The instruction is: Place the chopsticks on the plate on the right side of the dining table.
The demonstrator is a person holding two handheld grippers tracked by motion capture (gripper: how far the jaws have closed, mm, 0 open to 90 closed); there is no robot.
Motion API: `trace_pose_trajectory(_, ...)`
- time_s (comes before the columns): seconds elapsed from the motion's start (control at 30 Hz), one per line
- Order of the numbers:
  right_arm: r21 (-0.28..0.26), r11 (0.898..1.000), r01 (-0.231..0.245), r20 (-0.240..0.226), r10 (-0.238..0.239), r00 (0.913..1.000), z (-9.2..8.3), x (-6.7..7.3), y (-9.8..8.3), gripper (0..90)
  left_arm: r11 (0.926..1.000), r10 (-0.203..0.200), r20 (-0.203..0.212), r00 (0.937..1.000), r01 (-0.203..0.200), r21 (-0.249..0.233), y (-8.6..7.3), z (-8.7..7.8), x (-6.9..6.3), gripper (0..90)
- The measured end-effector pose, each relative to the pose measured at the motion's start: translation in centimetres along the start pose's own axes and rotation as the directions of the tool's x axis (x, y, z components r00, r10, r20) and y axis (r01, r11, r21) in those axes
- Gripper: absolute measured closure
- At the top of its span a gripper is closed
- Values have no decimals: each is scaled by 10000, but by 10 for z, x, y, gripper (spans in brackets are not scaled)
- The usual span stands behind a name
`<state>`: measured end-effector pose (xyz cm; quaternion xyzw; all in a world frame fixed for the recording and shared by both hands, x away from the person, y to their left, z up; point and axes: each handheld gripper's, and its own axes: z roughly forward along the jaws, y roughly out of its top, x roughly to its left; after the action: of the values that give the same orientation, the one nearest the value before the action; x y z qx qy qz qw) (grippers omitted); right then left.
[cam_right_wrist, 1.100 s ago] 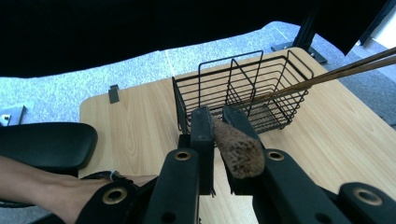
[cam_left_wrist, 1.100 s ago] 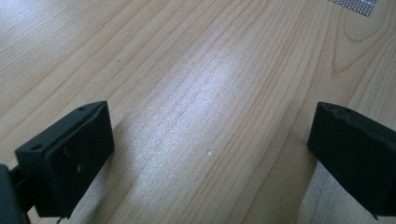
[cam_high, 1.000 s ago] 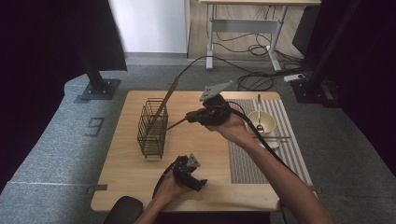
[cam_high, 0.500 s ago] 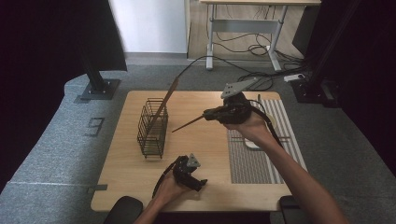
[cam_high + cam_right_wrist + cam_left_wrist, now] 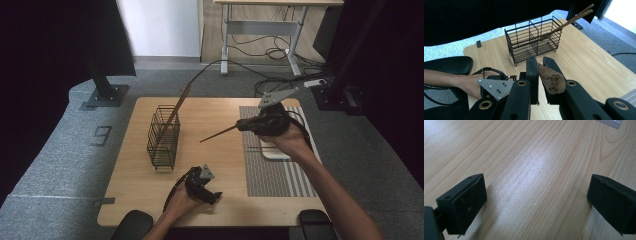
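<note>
We see the right hand-held gripper (image 5: 243,126) clenched on a brown wooden stick (image 5: 218,134), held above the wooden surface (image 5: 210,112). The stick's long axis runs nearly level, its free tip pointing away from this hand-held gripper toward a black wire basket (image 5: 163,137), well apart from it. A pair of similar sticks (image 5: 176,109) already leans in that basket, so we judge the work partly done: this stick is yet to be carried over and dropped in. The left hand-held gripper (image 5: 214,191) rests on the surface, released and empty.
</note>
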<state>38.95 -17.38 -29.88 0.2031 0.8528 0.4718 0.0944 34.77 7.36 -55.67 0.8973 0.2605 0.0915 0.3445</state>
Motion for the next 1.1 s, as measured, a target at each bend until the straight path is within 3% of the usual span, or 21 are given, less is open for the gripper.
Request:
trace_pose_trajectory(0.3, 65, 9999, -152, 75, 152, 9999, -14, -3, -17, 821, 9996, -4, -31, 10000, 5, 270, 3, -4, 4, 90)
trace_pose_trajectory(0.5, 113, 9995, -282, 118, 280, 9995, -20, -3, -27, 822, 9999, 29, -103, 9999, -28, 144, 5, -11, 7, 116)
trace_pose_trajectory(0.83, 317, 9985, -445, 67, 443, 9990, -22, -3, -47, 821, 9987, 44, -106, 9999, -50, -510, 9, -33, 16, 142)
trace_pose_trajectory(1.1, 655, 9963, -549, -292, 569, 9980, -12, 2, -63, 822, 9923, 403, -43, 9992, -406, -1168, 13, -48, 17, 174)
